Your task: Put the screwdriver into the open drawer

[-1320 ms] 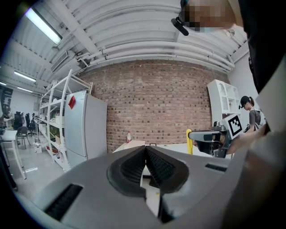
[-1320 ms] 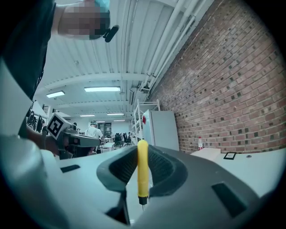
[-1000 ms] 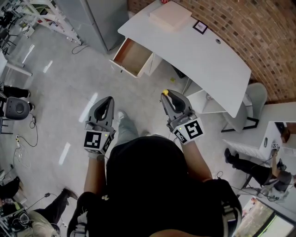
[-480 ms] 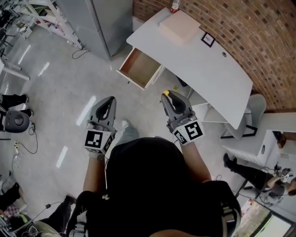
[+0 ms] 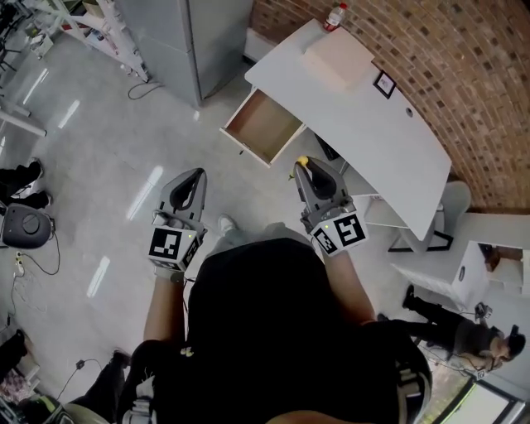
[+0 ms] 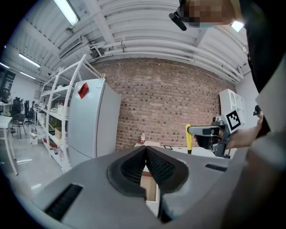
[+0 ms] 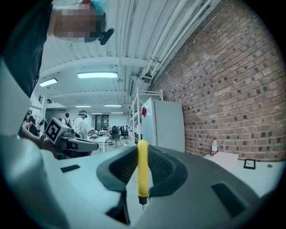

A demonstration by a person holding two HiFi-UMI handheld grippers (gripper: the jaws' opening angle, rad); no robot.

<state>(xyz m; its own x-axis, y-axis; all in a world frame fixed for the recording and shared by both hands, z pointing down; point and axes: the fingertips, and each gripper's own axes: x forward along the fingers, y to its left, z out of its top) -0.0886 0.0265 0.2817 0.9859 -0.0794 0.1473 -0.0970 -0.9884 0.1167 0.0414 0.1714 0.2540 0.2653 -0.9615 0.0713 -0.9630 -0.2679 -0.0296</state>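
Note:
My right gripper [image 5: 306,171] is shut on the screwdriver [image 7: 142,171], whose yellow handle stands upright between the jaws; its yellow end [image 5: 303,161] shows at the jaw tips in the head view. The open drawer [image 5: 263,127] juts from the left end of the white desk [image 5: 364,128], ahead and a little left of the right gripper; its wooden inside holds nothing I can see. My left gripper [image 5: 187,187] is shut on nothing and is held over the floor, level with the right one. The left gripper view shows the right gripper [image 6: 214,132] with the yellow handle [image 6: 188,138].
A beige flat box [image 5: 338,56], a small framed marker [image 5: 384,84] and a bottle [image 5: 334,15] lie on the desk. A grey fridge [image 5: 186,37] stands left of the desk, against the brick wall [image 5: 464,74]. A chair [image 5: 451,199] and people [image 5: 451,331] are at the right.
The desk and drawer have shifted right and lower in the head view, closer to the grippers. Both grippers keep their pose, the right one still holding the screwdriver.

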